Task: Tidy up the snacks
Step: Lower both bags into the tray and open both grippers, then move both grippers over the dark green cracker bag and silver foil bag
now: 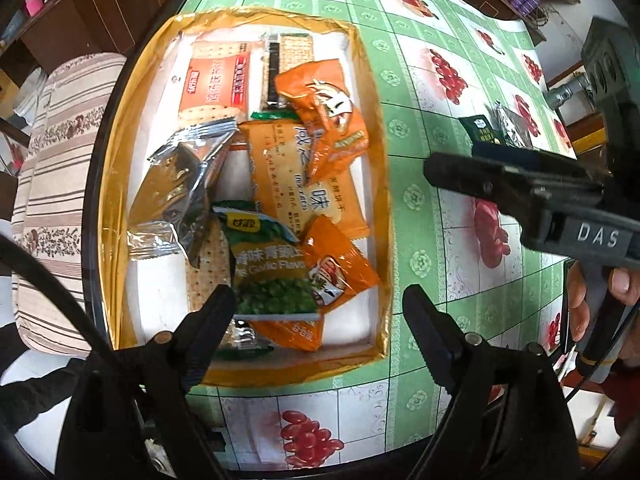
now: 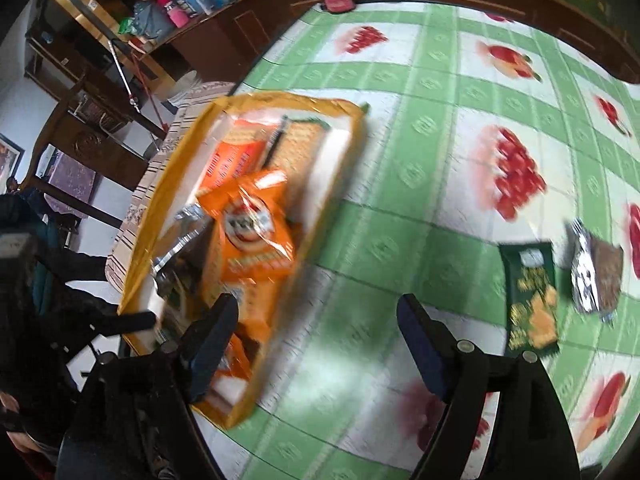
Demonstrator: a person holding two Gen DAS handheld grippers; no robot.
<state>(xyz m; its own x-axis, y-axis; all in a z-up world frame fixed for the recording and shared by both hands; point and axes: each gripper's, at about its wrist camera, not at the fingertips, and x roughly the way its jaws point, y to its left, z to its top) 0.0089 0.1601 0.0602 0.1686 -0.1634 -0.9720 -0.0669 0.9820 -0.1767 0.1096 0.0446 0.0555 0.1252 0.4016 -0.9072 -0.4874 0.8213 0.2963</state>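
My left tongs (image 1: 318,312) point down with both arms spread wide and nothing between them. My right tongs (image 2: 318,322) gape too, off to their right.

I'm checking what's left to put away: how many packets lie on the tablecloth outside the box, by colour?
Dark green packet: 1
Silver and brown packet: 1
Total: 2
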